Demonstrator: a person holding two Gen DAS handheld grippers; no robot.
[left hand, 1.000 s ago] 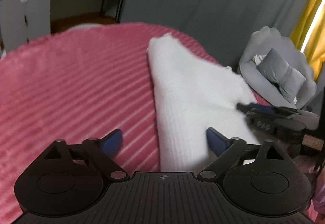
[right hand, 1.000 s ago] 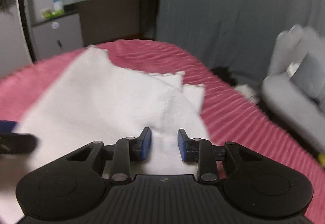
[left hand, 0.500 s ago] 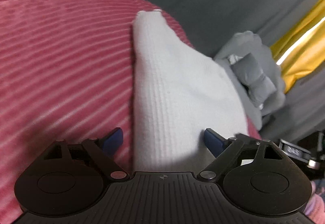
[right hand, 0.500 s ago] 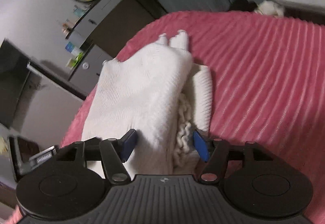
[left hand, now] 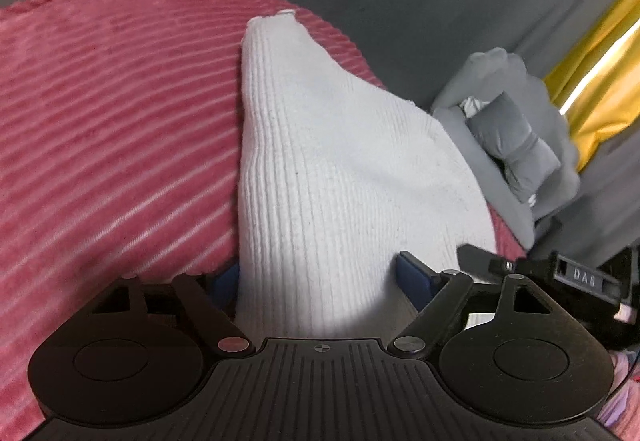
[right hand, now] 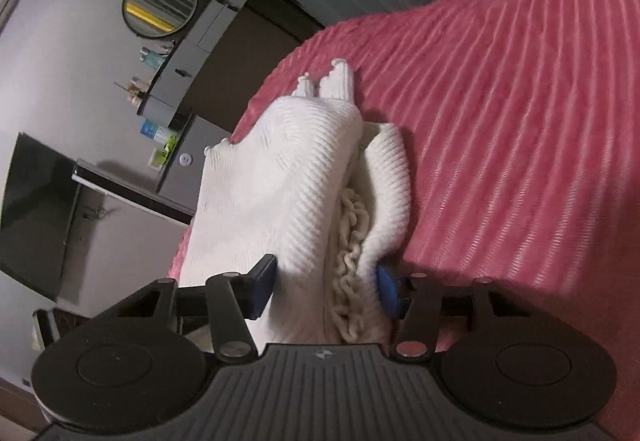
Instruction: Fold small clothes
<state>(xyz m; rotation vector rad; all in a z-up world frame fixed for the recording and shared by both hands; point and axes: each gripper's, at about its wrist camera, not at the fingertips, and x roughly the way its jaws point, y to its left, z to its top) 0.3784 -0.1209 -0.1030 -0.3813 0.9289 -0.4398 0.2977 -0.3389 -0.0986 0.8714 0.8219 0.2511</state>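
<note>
A white knit garment (left hand: 340, 169) lies folded in a long stack on the pink ribbed blanket (left hand: 100, 129). My left gripper (left hand: 320, 281) straddles its near end. The jaws are closing, the left pad tucked at the fold's edge, the right pad (left hand: 414, 277) lying on the cloth without clear pressure. In the right wrist view the same garment (right hand: 288, 169) shows its layered side with a chunky cable edge. My right gripper (right hand: 324, 289), rolled on its side, has the thick stack filling its closing jaws, both pads against the cloth.
A grey armchair with a cushion (left hand: 512, 145) stands beyond the bed's right side, next to a yellow curtain (left hand: 600, 61). Part of the right gripper's black frame (left hand: 576, 277) shows at the garment's right. A dresser with a round mirror (right hand: 160, 3) and a dark screen (right hand: 36, 217) stand past the bed.
The left gripper came closer to the garment's near end and its jaws narrowed. The right gripper rolled sideways, widened from nearly shut, and took the folded stack between its pads.
</note>
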